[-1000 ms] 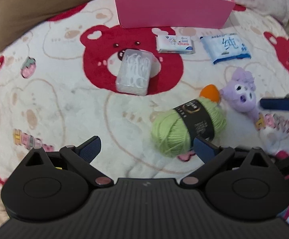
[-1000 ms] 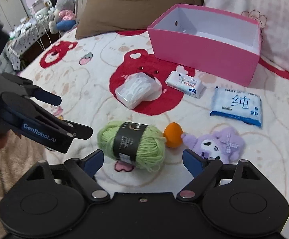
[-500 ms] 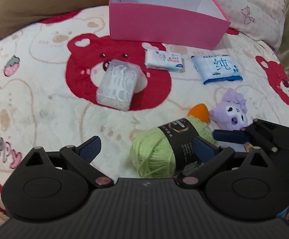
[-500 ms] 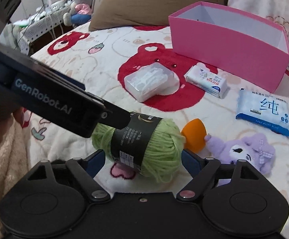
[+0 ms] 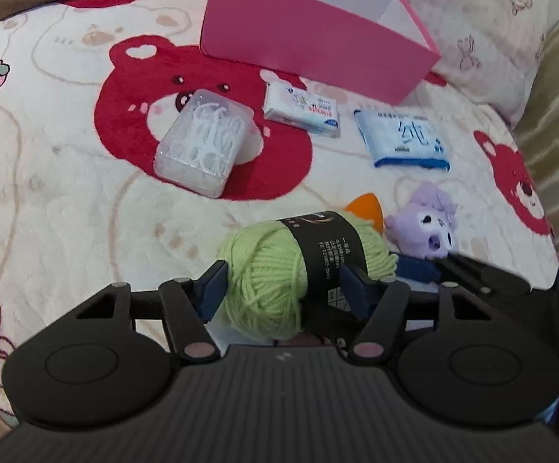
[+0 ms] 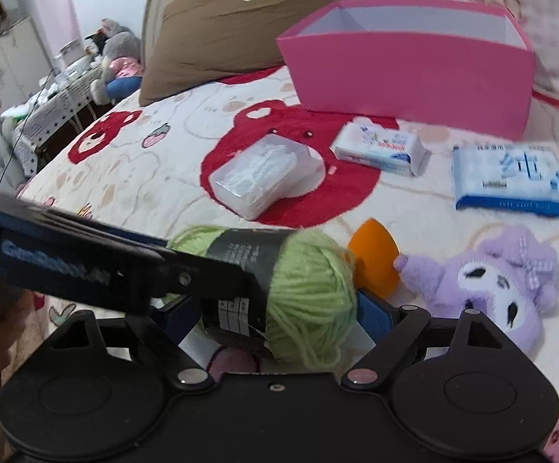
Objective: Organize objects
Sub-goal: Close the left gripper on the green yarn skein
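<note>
A green yarn ball (image 5: pixel 271 270) with a black label lies on the bear-print blanket, near me. My left gripper (image 5: pixel 283 281) has its jaws closing, and both blue pads touch the yarn's sides. In the right wrist view its black finger (image 6: pixel 221 274) lies across the label. My right gripper (image 6: pixel 275 308) straddles the same yarn ball (image 6: pixel 310 281) from the other side; its jaws are opening and its pads stand just off the wool. An open pink box (image 5: pixel 310 38) stands at the back. An orange sponge (image 5: pixel 364 208) and a purple plush (image 5: pixel 429 223) lie just behind the yarn.
A clear box of floss picks (image 5: pixel 202 142), a white tissue pack (image 5: pixel 302 110) and a blue wipes pack (image 5: pixel 402 139) lie between the yarn and the pink box. A brown pillow (image 6: pixel 248 27) sits behind. A cluttered side table (image 6: pixel 59 88) stands off the bed's left edge.
Both grippers have come down onto the yarn ball. The left jaws have drawn in from wide open until they touch it. The right jaws now stand on either side of it.
</note>
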A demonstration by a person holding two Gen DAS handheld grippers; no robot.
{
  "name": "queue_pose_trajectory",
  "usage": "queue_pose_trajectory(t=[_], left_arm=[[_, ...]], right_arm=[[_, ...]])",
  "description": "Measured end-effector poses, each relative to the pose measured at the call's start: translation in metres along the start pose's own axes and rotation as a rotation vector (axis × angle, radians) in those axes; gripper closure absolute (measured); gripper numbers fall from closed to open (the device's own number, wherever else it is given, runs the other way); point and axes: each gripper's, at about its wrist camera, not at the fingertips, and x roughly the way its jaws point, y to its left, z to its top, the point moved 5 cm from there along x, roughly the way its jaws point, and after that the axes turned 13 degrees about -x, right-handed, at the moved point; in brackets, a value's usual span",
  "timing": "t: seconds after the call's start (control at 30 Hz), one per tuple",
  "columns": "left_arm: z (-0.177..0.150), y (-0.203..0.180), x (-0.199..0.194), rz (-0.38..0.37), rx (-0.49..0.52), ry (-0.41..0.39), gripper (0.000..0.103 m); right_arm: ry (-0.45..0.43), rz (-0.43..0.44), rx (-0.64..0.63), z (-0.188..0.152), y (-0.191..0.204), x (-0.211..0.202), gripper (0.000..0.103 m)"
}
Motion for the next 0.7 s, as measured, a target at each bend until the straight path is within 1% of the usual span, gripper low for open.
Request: queue_pose_trajectory(t=[0.07,0.1,0.13,0.2,0.23,0.27,0.37,0.43,0.47,0.5,0.57,0.6,0.63,0.7], left_arm=[[0.000,0.002,0.001,-0.011,-0.018,-0.019,0.046],[0.001,0.003,0.001,-0.018,-0.026,-0.019,0.047],[0.001,0.004,0.002,-0.025,-0.029,-0.015,0.047],[0.002,0.006,0.002,-0.033,-0.033,-0.013,0.047],[0.002,0.007,0.002,-0.037,-0.042,-0.012,0.047],[0.002,0.008,0.003,-0.039,-0.049,-0.011,0.047],[0.001,0.011,0.006,-0.040,-0.074,-0.002,0.047],[-0.001,0.012,0.009,-0.037,-0.087,0.009,0.047],[-0.001,0.011,0.009,-0.035,-0.086,0.005,0.047],[-0.001,0.011,0.009,-0.033,-0.087,0.004,0.047],[-0.001,0.011,0.008,-0.034,-0.090,0.000,0.047],[0.000,0.012,0.008,-0.037,-0.096,0.001,0.047],[0.000,0.014,0.008,-0.042,-0.104,0.001,0.047],[0.001,0.016,0.009,-0.053,-0.121,0.008,0.047]], right_arm=[[-0.005,-0.037,0.087,-0.002,-0.001,0.003,0.010],[-0.014,-0.056,0.101,-0.003,0.002,0.003,0.010],[-0.020,-0.070,0.084,-0.003,0.006,0.004,0.010],[-0.011,-0.099,-0.011,-0.002,0.016,0.005,0.010],[-0.016,-0.108,-0.035,-0.001,0.017,0.003,0.010],[-0.018,-0.109,-0.040,0.000,0.017,0.002,0.010],[0.003,-0.096,0.007,-0.003,0.010,0.004,0.010],[0.074,-0.098,0.049,-0.008,0.006,0.010,0.010],[0.092,-0.104,0.064,-0.010,0.006,0.012,0.010],[0.107,-0.114,0.050,-0.010,0.009,0.014,0.011],[0.102,-0.145,-0.016,-0.007,0.018,0.012,0.014],[0.098,-0.143,-0.027,-0.007,0.022,0.010,0.019],[0.096,-0.143,-0.032,-0.007,0.023,0.009,0.021],[0.083,-0.154,-0.045,-0.008,0.025,0.008,0.021]])
